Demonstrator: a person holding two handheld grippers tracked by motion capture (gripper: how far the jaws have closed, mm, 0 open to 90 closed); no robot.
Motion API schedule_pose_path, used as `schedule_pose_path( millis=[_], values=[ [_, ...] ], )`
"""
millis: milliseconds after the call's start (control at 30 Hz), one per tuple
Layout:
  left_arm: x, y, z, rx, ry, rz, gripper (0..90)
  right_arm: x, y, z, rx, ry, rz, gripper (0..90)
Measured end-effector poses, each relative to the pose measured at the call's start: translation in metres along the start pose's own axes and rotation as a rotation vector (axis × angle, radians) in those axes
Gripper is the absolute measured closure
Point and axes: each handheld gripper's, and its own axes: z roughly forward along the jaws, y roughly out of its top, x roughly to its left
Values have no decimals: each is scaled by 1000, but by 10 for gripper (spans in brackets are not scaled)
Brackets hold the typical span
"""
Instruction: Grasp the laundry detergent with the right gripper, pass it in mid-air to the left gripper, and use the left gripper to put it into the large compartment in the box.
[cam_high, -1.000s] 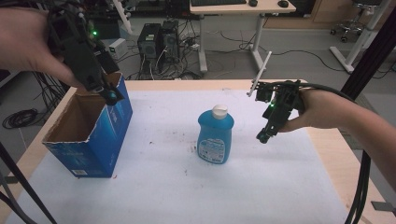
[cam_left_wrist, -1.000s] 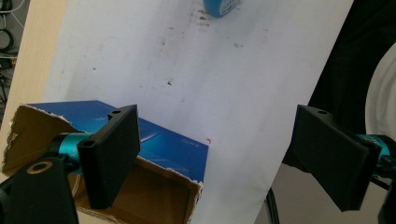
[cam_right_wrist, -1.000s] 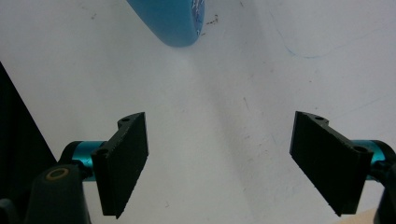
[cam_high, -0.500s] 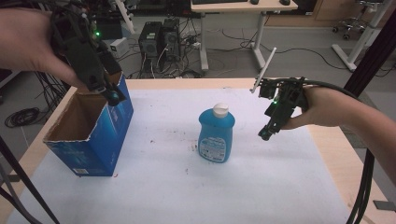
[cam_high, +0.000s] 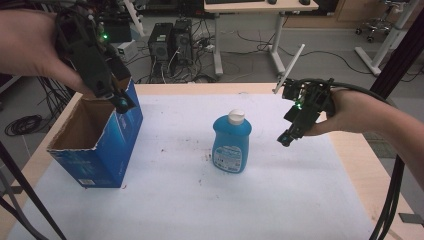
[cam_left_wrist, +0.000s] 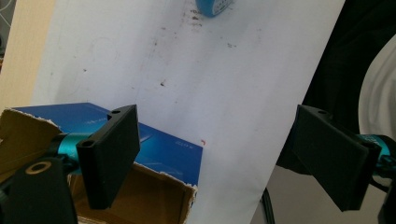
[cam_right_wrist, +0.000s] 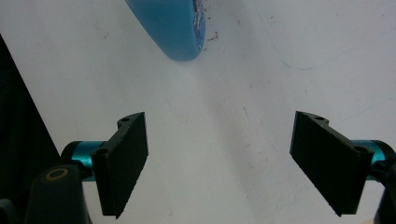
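1. Blue bottle (cam_high: 231, 144): stands upright with its white cap on, on the white sheet (cam_high: 200, 200) that covers the tabletop (cam_high: 350, 150). It serves as the landmark for all positions below.
2. Blue cardboard box (cam_high: 100, 150): sits on the sheet to the left of the bottle, well apart from it, with its top open and its torn brown flaps showing.
3. Left tongs (cam_high: 117, 102): held in the left hand (cam_high: 30, 45) above the box's far right corner, on the far left of the bottle. In the left gripper view the jaws stand wide apart with nothing between them; the box corner and the sheet lie below, and the bottle's base sits at the top edge.
4. Right tongs (cam_high: 284, 140): held in the right hand (cam_high: 345, 112) to the right of the bottle, near it but not touching, pointing down toward the sheet.
5. In the right gripper view the right jaws stand wide apart and empty over bare sheet, with the bottle's rounded blue side ahead of them at the upper left.
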Motion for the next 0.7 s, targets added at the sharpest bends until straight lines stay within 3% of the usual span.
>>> schedule_pose_path(
  millis=[300,500,700],
  values=[
    [4,2,2,-4,-2,-7,159,-5,-6,-10,-95,23,-9,188],
    [3,4,2,-1,-4,5,159,-7,-4,-12,-198,63,-32,188],
    [3,4,2,-9,-4,-4,159,-7,2,-5,-220,80,-56,188]
  ],
)
